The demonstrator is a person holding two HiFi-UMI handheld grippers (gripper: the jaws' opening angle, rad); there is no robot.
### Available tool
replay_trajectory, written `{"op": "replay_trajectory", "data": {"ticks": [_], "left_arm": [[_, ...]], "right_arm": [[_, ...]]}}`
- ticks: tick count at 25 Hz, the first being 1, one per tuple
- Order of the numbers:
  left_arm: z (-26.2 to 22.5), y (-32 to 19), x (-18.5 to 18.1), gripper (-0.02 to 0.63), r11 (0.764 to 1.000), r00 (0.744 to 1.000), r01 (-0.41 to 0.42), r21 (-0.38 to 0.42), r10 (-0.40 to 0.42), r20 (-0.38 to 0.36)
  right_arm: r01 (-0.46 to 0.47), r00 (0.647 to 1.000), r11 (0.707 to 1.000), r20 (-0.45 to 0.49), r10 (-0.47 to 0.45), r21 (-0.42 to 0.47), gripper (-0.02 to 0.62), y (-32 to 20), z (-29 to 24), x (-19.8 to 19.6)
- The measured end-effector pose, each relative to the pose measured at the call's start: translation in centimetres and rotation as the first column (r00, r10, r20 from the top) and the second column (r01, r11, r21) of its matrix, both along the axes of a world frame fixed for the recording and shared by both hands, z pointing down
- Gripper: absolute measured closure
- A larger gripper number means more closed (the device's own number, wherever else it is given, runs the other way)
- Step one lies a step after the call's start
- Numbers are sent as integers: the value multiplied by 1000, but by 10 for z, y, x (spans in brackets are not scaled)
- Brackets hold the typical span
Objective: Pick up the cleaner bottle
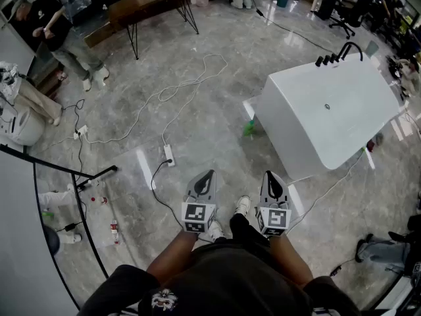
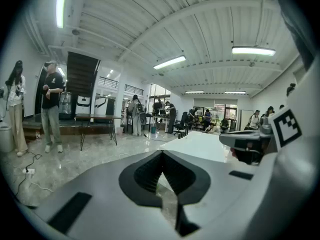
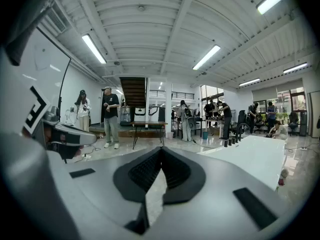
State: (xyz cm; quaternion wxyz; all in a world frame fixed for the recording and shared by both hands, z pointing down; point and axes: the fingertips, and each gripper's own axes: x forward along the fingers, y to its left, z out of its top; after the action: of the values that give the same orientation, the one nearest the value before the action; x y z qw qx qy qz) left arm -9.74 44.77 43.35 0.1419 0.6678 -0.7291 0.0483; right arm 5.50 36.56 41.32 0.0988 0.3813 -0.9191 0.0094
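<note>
While held side by side, well short of the white bathtub (image 1: 309, 110): left gripper (image 1: 210, 173) and right gripper (image 1: 270, 174), jaws closed, empty; blurred green thing (image 1: 248, 128) just beside bathtub's left corner.

Bright ceiling strip lights (image 2: 169, 62); glossy floor (image 1: 217, 38) glare; fisheye edges dark.

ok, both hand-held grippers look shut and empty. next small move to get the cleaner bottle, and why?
Probably a step forward and a little right, toward the green bottle on the floor by the white tub. It looks well out of reach ahead of the left hand-held gripper and the right hand-held gripper, both with jaws together and nothing between them.
</note>
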Motion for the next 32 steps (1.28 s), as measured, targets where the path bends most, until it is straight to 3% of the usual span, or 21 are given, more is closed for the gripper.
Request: {"op": "replay_trajectory", "data": {"ticks": [16, 27, 32], "left_arm": [[9, -137, 7, 600, 999, 1000, 12, -52, -11, 15], [14, -194, 4, 600, 996, 1000, 23, -82, -22, 11], [16, -223, -5, 600, 998, 999, -15, -66, 18, 45]], "right_arm": [[33, 999, 998, 31, -31, -46, 578, -137, 15, -3], [50, 998, 996, 48, -47, -69, 578, -190, 19, -10], [39, 999, 998, 40, -37, -53, 578, -213, 20, -22]]}}
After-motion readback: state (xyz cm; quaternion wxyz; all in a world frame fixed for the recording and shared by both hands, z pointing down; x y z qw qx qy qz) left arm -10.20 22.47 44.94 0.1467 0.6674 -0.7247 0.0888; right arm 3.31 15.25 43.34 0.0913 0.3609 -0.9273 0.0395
